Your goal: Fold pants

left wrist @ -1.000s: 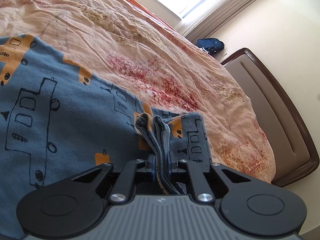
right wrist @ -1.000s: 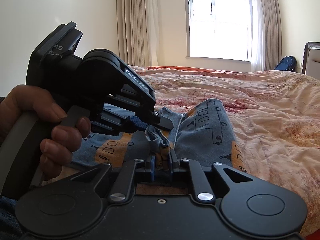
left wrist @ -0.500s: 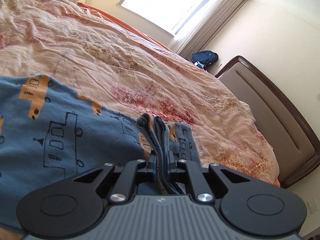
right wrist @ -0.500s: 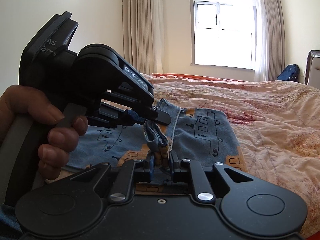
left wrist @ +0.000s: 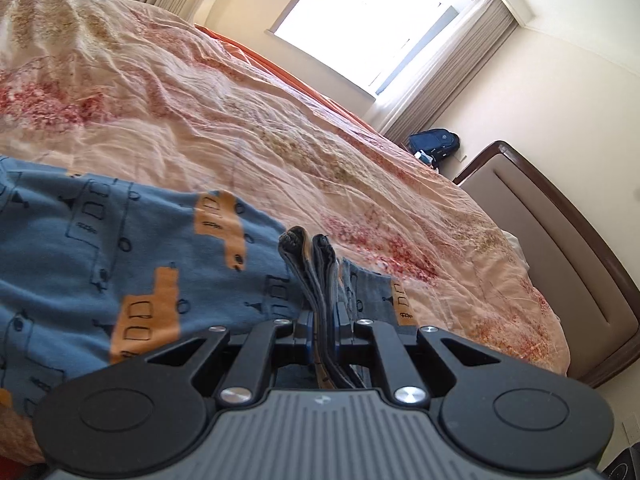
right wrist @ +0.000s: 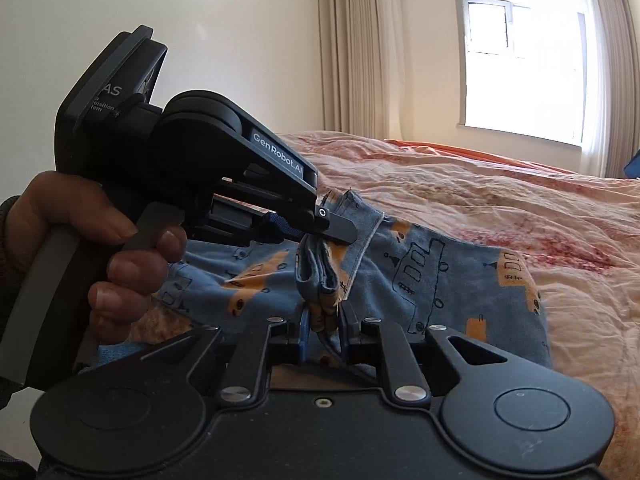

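Mid-fold: my left gripper (left wrist: 323,322) and right gripper (right wrist: 325,320) are each clamped on a bunched edge of the blue pants (left wrist: 100,264), low-centre over the bed (left wrist: 240,120). Next, probably, carry both edges across together and lay them flat.

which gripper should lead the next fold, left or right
Probably neither alone. The left gripper and right gripper are each shut on bunched edges of the pants, side by side, so both seem equally placed to carry the fold together.
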{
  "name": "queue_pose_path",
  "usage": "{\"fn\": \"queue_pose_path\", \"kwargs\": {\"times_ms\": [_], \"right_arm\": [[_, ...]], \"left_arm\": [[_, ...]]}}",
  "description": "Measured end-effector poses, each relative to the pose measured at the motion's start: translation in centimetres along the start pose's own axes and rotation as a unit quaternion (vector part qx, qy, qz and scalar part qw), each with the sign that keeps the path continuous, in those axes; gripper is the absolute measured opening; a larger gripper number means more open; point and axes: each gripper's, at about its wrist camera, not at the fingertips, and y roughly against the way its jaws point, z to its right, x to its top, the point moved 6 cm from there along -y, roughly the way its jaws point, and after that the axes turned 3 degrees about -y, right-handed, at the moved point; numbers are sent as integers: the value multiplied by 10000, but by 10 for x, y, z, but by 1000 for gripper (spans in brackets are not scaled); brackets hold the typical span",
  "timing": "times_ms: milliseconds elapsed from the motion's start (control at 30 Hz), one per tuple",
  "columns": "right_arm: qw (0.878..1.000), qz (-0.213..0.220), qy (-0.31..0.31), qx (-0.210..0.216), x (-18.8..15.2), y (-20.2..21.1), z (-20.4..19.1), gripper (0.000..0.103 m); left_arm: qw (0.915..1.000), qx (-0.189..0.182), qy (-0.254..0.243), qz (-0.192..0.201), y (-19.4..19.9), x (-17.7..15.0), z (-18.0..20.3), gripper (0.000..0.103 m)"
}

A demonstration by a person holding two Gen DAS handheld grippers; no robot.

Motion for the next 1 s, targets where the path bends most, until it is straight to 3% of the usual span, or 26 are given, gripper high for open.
{"fn": "queue_pose_path", "kwargs": {"times_ms": [233, 333, 433, 500, 533, 600, 667, 833, 933, 1000], "right_arm": [[9988, -449, -53, 189, -8, -34, -20, 16], [9981, -582, -78, 201, -10, -41, -20, 22], [9982, -549, -42, 233, -10, -41, -18, 44], [9986, -467, -22, 253, -9, -37, -17, 75], [9988, -426, -10, 236, -8, -35, -17, 83], [9993, -346, 25, 163, -8, -31, -17, 96], [9995, -285, 13, 129, -8, -30, -16, 99], [10000, -39, 19, -12, -5, -31, -16, 97], [9999, -73, 26, 78, -6, -34, -20, 77], [9998, -145, 80, 110, -8, -38, -23, 55]], "left_arm": [[9997, 185, 105, -114, -4, -5, -39, 9], [9995, 215, 117, -191, -8, -10, -47, 13], [9996, 262, 99, -96, -3, -9, -51, 31], [9994, 341, 13, 62, 3, -6, -53, 46], [9991, 390, -65, 140, 6, -4, -54, 51], [9973, 597, -271, 343, 12, 1, -56, 78], [9945, 786, -457, 520, 16, 5, -55, 90], [9885, 823, -1084, 655, 15, 16, -38, 96], [9854, 797, -1374, 607, 8, 21, -28, 94], [9837, 768, -1549, 496, -2, 22, -21, 80]]}}
